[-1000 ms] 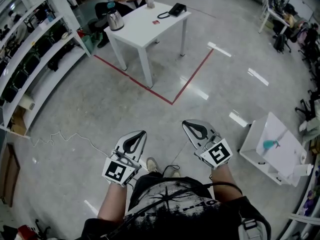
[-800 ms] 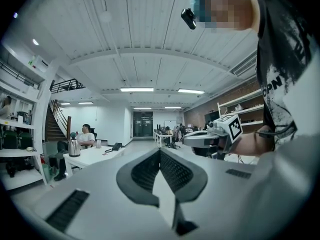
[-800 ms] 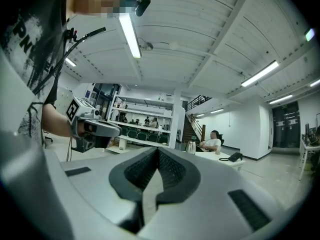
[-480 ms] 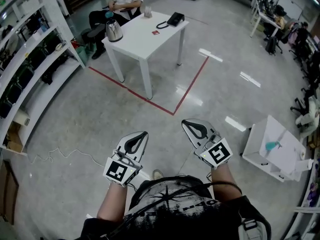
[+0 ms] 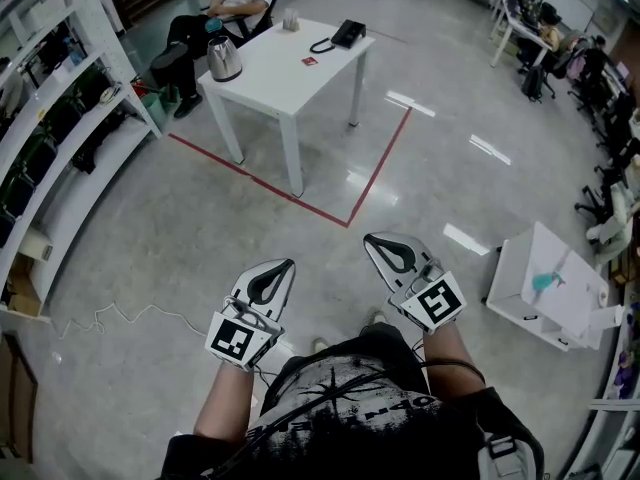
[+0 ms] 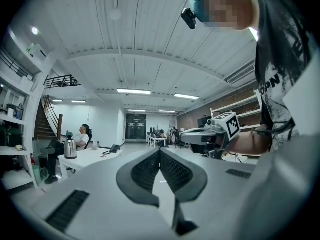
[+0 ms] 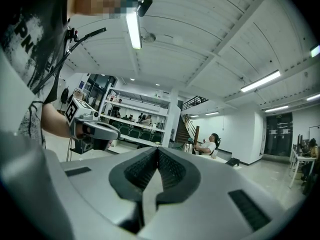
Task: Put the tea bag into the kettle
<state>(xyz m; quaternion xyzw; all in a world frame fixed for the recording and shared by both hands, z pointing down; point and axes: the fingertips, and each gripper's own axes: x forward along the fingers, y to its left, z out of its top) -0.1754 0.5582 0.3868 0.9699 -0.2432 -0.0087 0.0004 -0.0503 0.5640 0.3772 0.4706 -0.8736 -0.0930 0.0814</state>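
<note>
Both grippers closed and empty: left gripper [image 5: 284,266] and right gripper [image 5: 372,240] held level over the glossy grey floor [image 5: 180,228]. In both gripper views the dark ribbed pads are pressed tip to tip with nothing between them, and each gripper has a marker cube at the back. Tea bag [image 5: 309,61] is a small flat red square lying on the white rectangular tabletop [image 5: 270,78], well apart from both grippers. Kettle [image 5: 224,60] is shiny metal with a rounded body, upright near the tabletop's left corner, apart from the tea bag. Black phone [image 5: 347,33] with a cord sits at the far edge, with a small clear cup [image 5: 291,20] near it. A thin red tape line [image 5: 385,158] is on the floor beside the table
</note>
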